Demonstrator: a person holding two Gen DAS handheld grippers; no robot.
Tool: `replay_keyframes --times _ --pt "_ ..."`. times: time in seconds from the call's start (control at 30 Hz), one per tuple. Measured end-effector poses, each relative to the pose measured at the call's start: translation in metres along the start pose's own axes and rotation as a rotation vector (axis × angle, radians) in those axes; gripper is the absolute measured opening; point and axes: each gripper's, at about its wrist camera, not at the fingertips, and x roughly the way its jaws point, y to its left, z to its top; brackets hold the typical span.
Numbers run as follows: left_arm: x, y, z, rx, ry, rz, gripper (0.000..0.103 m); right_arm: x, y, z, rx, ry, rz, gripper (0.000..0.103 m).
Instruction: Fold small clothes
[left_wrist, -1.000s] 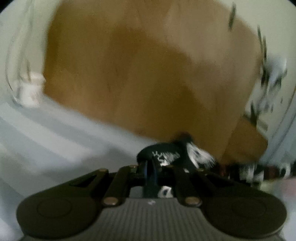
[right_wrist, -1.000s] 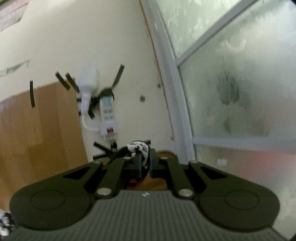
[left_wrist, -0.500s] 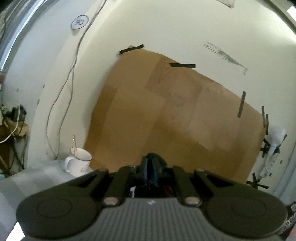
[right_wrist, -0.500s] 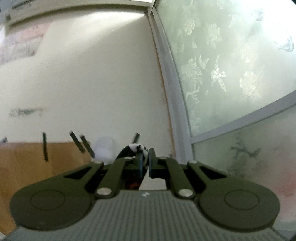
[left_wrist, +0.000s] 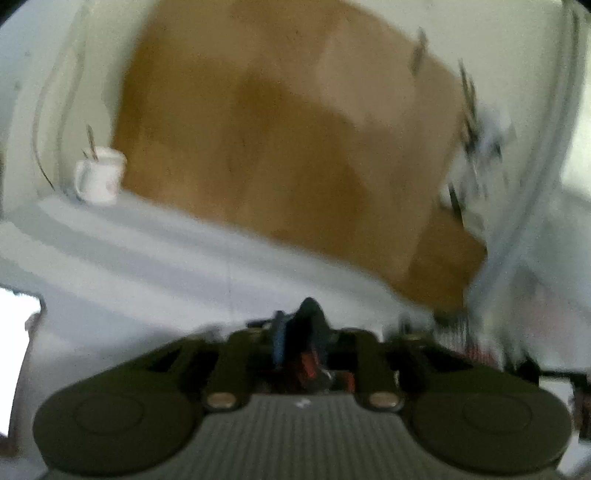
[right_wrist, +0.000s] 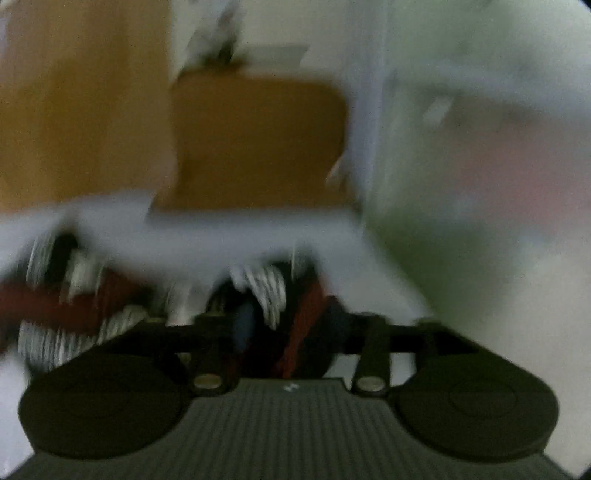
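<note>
Both views are smeared by motion. A small black, white and red patterned garment (right_wrist: 269, 291) lies low over the pale striped tablecloth (left_wrist: 147, 266). My right gripper (right_wrist: 286, 325) points down at it. Its jaws are opening and stand clearly apart, with a fold of the garment loose between them. More of the garment (right_wrist: 74, 317) trails off to the left. In the left wrist view, my left gripper (left_wrist: 301, 338) is also opening, by a smaller gap. A dark peak of the garment (left_wrist: 308, 317) sits between its fingers.
A white mug (left_wrist: 99, 178) with a stick in it stands at the table's far left. Brown cardboard (left_wrist: 277, 129) is taped to the wall behind. A brown box-like shape (right_wrist: 258, 140) is ahead of the right gripper, with frosted glass (right_wrist: 480, 147) to its right.
Both grippers held the garment shut and up by the wall. They have now swung down to the table, the right one dropping most. Both pairs of jaws have parted.
</note>
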Motion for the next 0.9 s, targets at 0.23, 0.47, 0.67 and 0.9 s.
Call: replay_keyframes --times 0.23,0.47,0.67,0.9 --pt "-0.049 -0.020 -0.005 0.175 -0.005 -0.093 0.061 -0.050 0.047 0.017 -0.218 -0.108 0.381 0.063" --pt "-0.040 -0.006 0.030 0.033 -0.141 -0.072 0.074 -0.018 0.131 0.062 -0.253 -0.225 0.601 0.066" --pt "0.011 -0.019 0.048 0.028 -0.055 -0.035 0.074 0.042 0.234 0.057 -0.393 0.056 0.723 0.018" --pt "0.053 -0.041 0.055 0.149 0.017 -0.101 0.079 0.011 0.217 0.022 -0.442 0.178 0.910 0.037"
